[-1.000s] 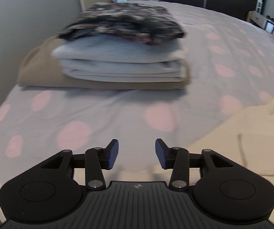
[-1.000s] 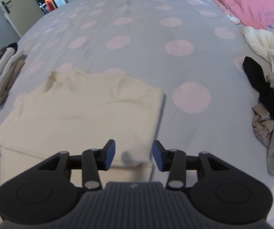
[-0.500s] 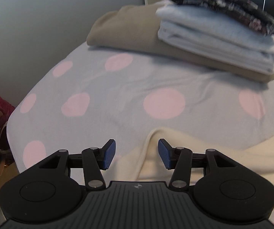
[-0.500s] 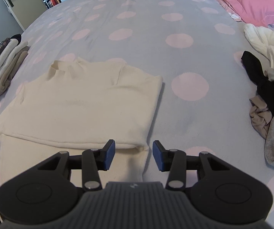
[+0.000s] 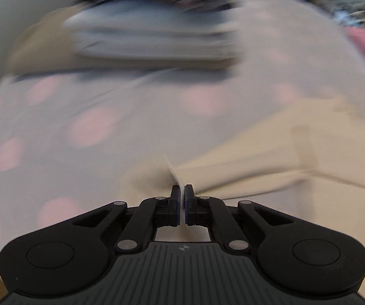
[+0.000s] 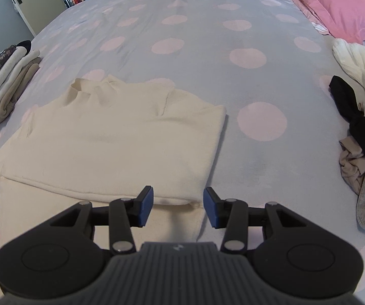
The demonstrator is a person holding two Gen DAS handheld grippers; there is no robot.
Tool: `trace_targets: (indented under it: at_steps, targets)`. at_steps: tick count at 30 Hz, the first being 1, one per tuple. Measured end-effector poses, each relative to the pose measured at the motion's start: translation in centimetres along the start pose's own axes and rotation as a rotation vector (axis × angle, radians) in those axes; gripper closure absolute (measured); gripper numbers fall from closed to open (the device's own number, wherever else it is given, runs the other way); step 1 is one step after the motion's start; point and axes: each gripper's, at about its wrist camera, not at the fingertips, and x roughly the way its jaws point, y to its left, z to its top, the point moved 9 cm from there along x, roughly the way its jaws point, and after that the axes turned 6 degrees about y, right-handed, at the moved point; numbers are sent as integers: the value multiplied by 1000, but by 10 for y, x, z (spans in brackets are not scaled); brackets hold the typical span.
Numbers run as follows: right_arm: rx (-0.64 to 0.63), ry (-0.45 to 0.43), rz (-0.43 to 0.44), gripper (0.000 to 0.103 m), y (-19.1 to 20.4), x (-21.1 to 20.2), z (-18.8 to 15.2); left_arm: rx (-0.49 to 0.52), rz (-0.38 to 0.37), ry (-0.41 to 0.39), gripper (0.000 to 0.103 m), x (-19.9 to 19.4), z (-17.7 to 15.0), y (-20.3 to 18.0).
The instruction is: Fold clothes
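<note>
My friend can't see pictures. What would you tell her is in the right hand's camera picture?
A cream sweater lies partly folded on a lilac bedspread with pink dots, and the open right gripper hovers over its near edge. Folded clothes sit at the left, a messy clothes heap at the right, a pink pillow behind.

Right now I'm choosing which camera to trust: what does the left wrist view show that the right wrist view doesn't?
Only the left wrist view shows the left tool shut on a pinched edge of the cream sweater, though it is badly blurred.

Only the right wrist view shows the right tool open over the sweater's folded hem, the pink pillow, the unfolded clothes pile and the door.

Both show the sweater, the spotted bedspread and the folded stack.
</note>
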Motion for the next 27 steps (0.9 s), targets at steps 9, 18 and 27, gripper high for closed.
trace_targets:
  at_steps: [9,18,27]
  targets:
    - [-42,-20,31,56,24,-15,0,145,-338,-103,102,-37,31,-136]
    - [-185,-100,62,41,47,-77,12,349,-528,-139,102,-38,37,-279]
    - [-278,-74,-48,41,37,-74,7,465,-477,-81,101,21,22,-344]
